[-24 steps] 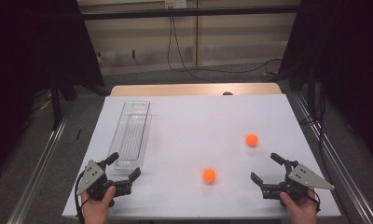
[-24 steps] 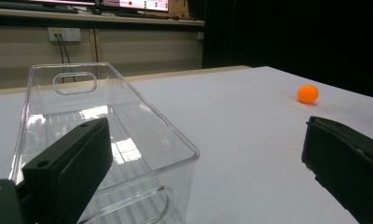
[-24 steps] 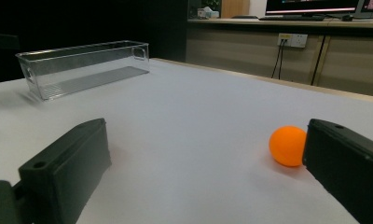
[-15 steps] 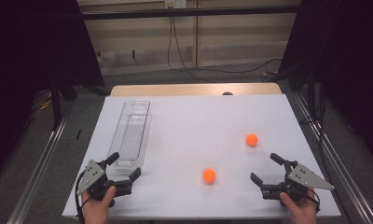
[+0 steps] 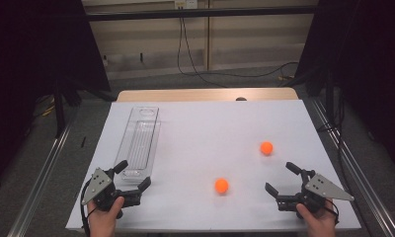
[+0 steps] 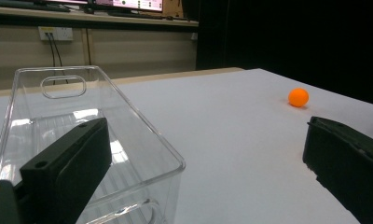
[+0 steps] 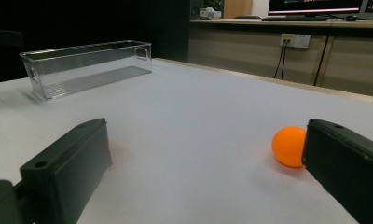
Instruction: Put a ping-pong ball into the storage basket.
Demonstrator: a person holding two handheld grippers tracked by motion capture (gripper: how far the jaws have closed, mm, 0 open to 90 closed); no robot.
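Two orange balls lie free on the white desk (image 5: 195, 138): the nearer ball (image 5: 221, 185) toward 6 o'clock of the sheet, the farther ball (image 5: 266, 147) toward 3 o'clock, the two well apart; a clear plastic bin (image 5: 140, 143) stands lengthwise toward 9 o'clock, empty as far as can be seen. The left gripper (image 5: 134, 175) rests at 7 o'clock, its jaws spread wide with nothing between them, one jaw lying over the near end of the bin in the left gripper view; the right gripper (image 5: 283, 178) rests at 5 o'clock, jaws likewise spread and empty; in the right gripper view a ball sits just beside the right-hand jaw, touching or apart I cannot tell.

Risks, as judged: a ball is round, light and smooth, so a jaw that brushes it on approach may send it rolling, possibly off the desk edge; jaws closing off-centre may squirt it out; the left jaw could catch the bin's thin wall and shove or tip the bin; a ball dropped from height may bounce out of the bin.

Writing: no brand, label or legible text is seen on balls, bin or grippers; distant monitors are unreadable.
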